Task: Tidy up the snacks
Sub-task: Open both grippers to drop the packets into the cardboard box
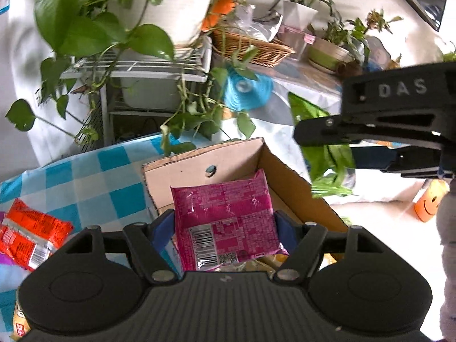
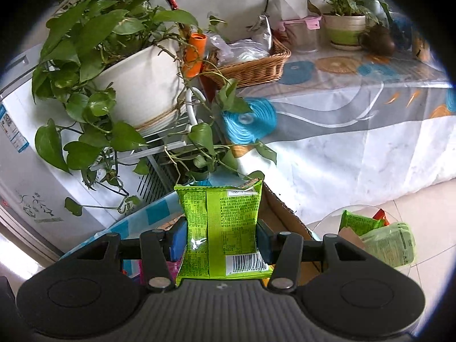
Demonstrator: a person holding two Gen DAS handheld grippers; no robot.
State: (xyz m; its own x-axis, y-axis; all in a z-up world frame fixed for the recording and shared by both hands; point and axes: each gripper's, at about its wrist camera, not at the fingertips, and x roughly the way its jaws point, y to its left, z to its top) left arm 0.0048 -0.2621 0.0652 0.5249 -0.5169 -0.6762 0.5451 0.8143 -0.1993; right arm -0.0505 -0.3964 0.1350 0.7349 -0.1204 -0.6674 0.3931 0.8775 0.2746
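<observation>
In the left wrist view my left gripper (image 1: 225,225) is shut on a magenta snack packet (image 1: 225,216), held over an open cardboard box (image 1: 285,182) on a blue-checked cloth. My right gripper shows at the right edge (image 1: 370,131), above the box. In the right wrist view my right gripper (image 2: 221,238) is shut on a green snack packet (image 2: 221,228), held above the same box (image 2: 282,216). An orange-red snack packet (image 1: 31,233) lies on the cloth to the left.
A big potted vine (image 2: 136,85) on a white rack hangs over the box's far side. A wicker basket (image 2: 250,65) and plant pots stand on a covered table behind. More green packets (image 2: 379,236) sit on a glass stool at right.
</observation>
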